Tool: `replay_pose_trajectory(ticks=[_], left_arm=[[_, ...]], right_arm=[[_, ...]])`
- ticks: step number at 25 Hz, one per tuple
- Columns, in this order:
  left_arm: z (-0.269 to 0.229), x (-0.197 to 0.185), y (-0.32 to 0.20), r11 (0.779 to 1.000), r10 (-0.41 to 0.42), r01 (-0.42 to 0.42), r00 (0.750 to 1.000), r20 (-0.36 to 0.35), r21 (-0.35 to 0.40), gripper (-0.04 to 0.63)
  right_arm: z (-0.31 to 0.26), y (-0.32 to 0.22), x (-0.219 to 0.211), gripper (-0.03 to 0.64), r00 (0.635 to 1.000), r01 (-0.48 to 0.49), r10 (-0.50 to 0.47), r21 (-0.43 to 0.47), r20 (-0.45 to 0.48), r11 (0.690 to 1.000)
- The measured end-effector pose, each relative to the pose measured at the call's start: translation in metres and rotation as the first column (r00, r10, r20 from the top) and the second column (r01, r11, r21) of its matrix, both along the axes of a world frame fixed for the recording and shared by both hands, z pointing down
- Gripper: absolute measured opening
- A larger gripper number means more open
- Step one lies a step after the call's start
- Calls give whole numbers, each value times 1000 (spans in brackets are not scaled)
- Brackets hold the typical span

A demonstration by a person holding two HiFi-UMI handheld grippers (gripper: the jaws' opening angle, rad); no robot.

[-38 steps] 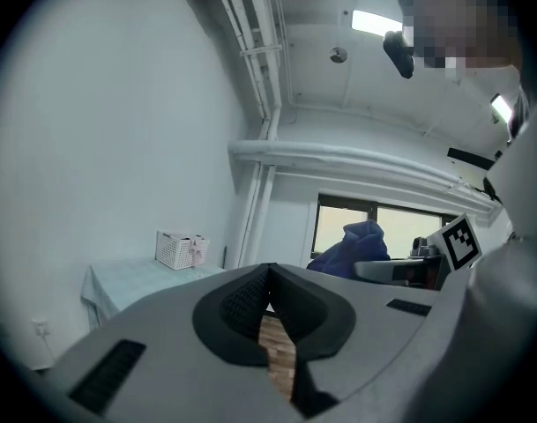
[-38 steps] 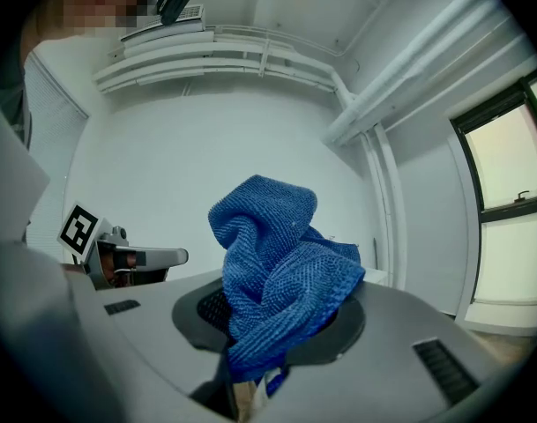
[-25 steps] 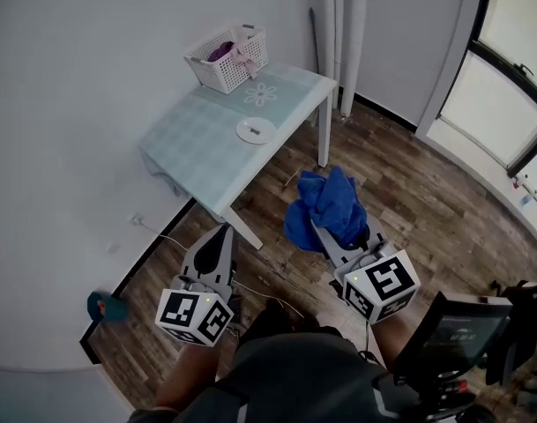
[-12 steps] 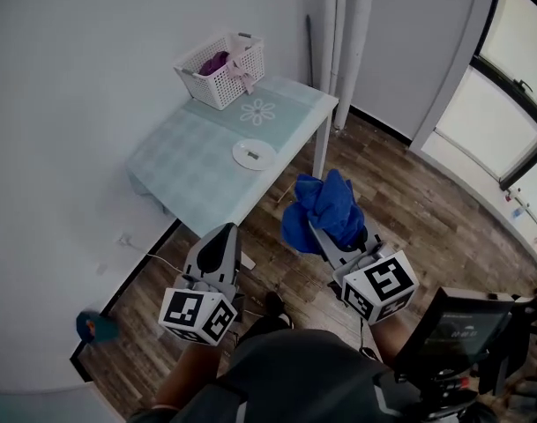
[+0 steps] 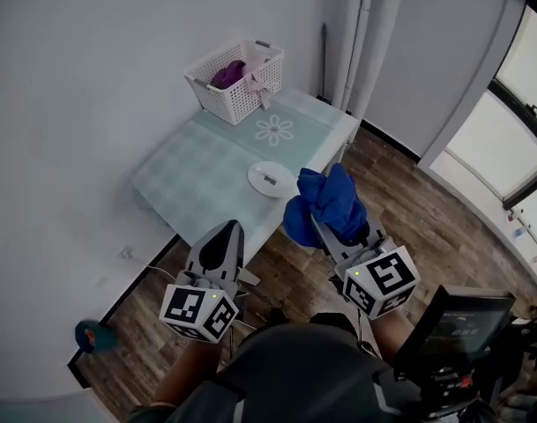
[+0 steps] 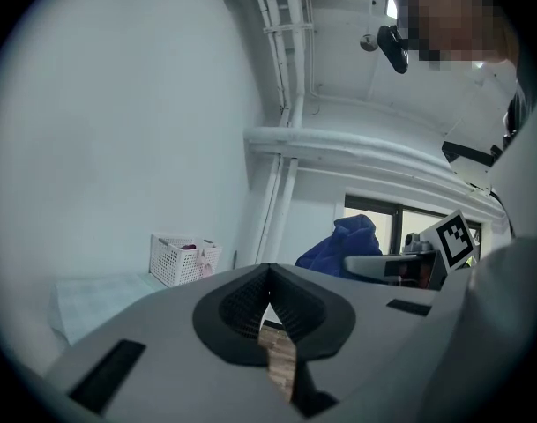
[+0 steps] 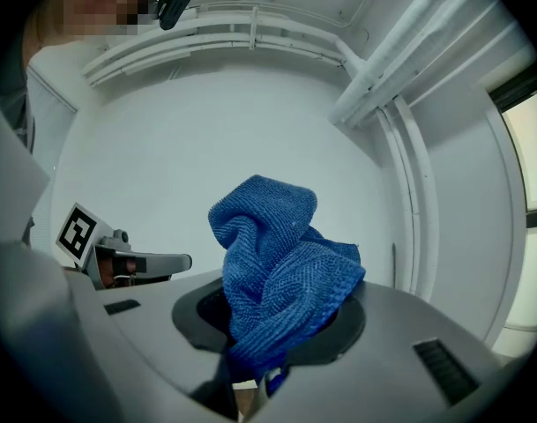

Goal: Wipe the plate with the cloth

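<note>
At twelve o'clock on the tabletop (image 5: 197, 179), we risk sliding the unheld plate (image 5: 272, 179) off the edge with the cloth (image 5: 328, 203) our right tongs (image 5: 316, 224) grip; left tongs (image 5: 226, 227) closed, empty.

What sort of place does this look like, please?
Likely a sparse home-style room, perhaps a test space: a small table with a basket and plate, a wood floor and a large window.

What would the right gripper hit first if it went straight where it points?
Probably the pale wall. The right gripper, tongs shut on the blue terry cloth, aims over the pale green table in the head view, yet its own view shows only wall ahead; depth is unclear.
</note>
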State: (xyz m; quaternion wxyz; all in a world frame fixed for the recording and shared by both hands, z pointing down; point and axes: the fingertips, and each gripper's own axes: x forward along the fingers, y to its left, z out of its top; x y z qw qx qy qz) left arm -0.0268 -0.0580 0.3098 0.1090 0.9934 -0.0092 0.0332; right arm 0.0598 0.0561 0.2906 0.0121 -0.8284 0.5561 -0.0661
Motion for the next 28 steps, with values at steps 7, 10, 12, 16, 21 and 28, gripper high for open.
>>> replay_pose_trajectory(ticks=[7,10,12,16,21,28], left_arm=[[3,36,-19,999,-47,47,999,20,9,9],[9,58,-27,996,-91,90,995,33,13,9],[11,74,-31,992,-129,129,991,39,7,9],[7,106,-32,980,-200,199,979,47,21,9],[10,145,-35,956,-292,291,955,52,24,9],[15,164,-38,896,-443,441,893,75,39,9]], right_arm=[[2,-27,43,129,998,56,-56,15,10,998],[6,-37,70,129,995,97,-97,24,19,995],[8,-42,89,129,991,129,-130,26,26,991],[4,-48,130,129,980,200,-200,33,20,979],[1,-58,185,129,962,272,-273,43,16,961],[5,-79,227,129,911,411,-413,54,17,910]])
